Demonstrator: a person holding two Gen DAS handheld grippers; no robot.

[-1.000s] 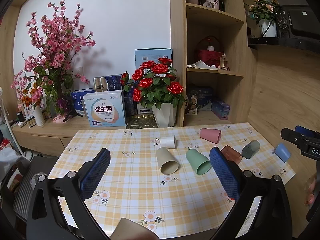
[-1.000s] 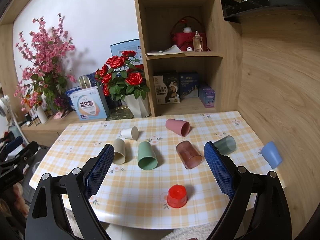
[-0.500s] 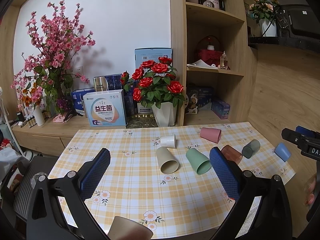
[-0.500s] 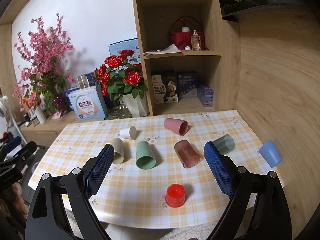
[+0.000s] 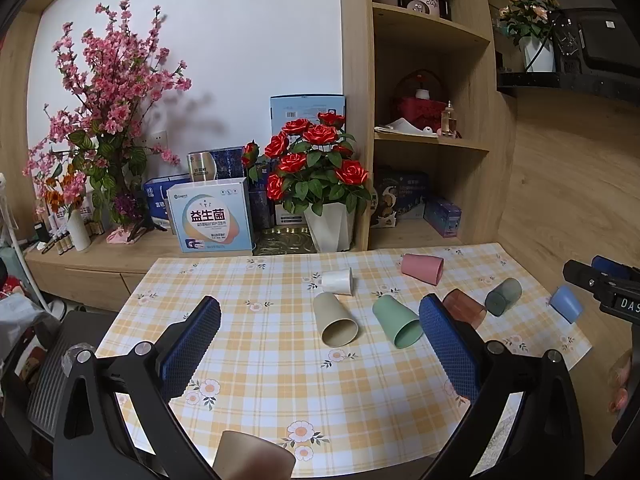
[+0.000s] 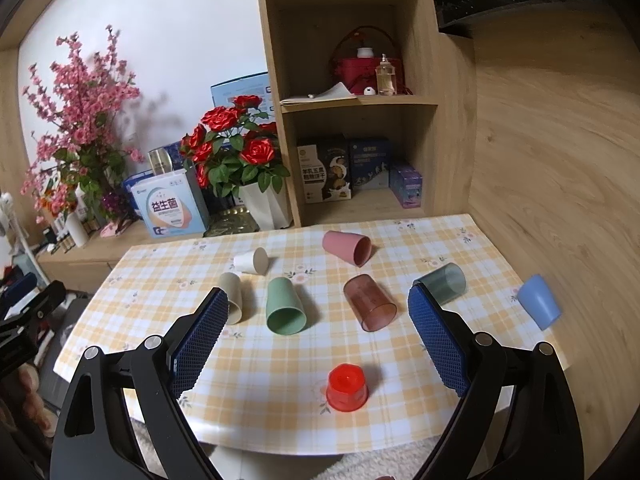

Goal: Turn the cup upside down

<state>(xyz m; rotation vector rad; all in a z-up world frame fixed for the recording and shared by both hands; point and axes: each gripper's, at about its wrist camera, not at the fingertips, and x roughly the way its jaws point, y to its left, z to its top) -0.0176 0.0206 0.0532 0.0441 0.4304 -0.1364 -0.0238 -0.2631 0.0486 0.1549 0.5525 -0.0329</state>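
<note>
Several cups lie on their sides on the yellow checked table (image 6: pixel 280 380): white (image 6: pixel 251 261), beige (image 6: pixel 232 296), green (image 6: pixel 285 306), pink (image 6: pixel 347 248), translucent brown (image 6: pixel 369 307), dark translucent (image 6: pixel 441 282) and blue (image 6: pixel 539 306). A red cup (image 6: pixel 346 387) stands upside down near the front edge. A tan cup (image 5: pixel 253 457) shows blurred at the bottom of the left wrist view. My left gripper (image 5: pixel 320 344) and right gripper (image 6: pixel 318 336) are open and empty, above the table's near side.
A white vase of red roses (image 5: pixel 320 184), boxes (image 5: pixel 211 218) and pink blossom branches (image 5: pixel 108 120) stand behind the table. A wooden shelf unit (image 6: pixel 360 120) and wood wall (image 6: pixel 560 160) bound the back right. The right gripper shows at the left view's right edge (image 5: pixel 604 292).
The tan cup at the bottom of the left wrist view has come up further into view. The right view has shifted slightly closer to the table. Both grippers stay open.
</note>
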